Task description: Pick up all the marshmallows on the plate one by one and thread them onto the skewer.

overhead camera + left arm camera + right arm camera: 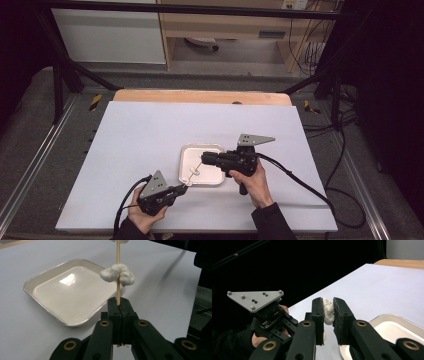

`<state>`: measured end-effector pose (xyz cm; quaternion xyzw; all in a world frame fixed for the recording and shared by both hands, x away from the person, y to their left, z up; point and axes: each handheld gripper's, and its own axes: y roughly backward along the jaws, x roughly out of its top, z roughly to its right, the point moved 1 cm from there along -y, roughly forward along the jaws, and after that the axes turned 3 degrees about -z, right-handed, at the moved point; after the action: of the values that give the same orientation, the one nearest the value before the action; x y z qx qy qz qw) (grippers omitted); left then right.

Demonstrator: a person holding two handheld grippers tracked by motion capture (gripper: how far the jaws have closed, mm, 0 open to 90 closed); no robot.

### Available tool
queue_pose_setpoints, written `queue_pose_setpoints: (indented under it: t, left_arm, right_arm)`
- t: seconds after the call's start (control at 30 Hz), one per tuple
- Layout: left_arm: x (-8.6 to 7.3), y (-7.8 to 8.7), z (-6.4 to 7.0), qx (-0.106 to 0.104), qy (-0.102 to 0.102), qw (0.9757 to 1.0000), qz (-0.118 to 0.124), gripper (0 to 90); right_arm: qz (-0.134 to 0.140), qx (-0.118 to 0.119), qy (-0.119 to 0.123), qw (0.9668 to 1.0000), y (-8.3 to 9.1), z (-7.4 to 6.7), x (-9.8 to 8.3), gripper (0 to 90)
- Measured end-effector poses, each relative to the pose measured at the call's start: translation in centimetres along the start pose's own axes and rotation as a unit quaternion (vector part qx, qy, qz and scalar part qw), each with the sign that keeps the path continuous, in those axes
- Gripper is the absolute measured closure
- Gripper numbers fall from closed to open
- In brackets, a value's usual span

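Two tools working a skewer over a tray

Left tool (119, 305) clamps skewer (118, 270); right tool (328, 312) squeezes a marshmallow (328, 311), half hidden; tray (186, 165) mid-frame.

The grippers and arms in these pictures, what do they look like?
Both the left gripper and right gripper are black two-jaw tools with brass-coloured pivot rings, each topped by a grey three-cornered plate and trailing a black cable. The person wears dark sleeves.

skewer top (118, 255): cut off by the upper edge of the left gripper view, along with a 2nd white lump there.
skewer foot: hidden between the shut jaws.
white lump (328, 311): sides covered by the right gripper's pads.
tray (387, 327): partly behind the jaws, cut by the frame edge.
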<state>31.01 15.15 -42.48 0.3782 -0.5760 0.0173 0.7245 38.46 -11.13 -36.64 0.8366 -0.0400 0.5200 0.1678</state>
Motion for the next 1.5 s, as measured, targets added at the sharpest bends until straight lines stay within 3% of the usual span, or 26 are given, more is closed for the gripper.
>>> queue_pose_setpoints:
  t: [1.5]
  left_arm:
    - [-0.2,-0.5,0.6,0.009,-0.007,0.9999,0.002,88.7]
  right_arm:
    - [0.001,0.011,0.008,0.9999,-0.8,-0.8,-1.3,81.9]
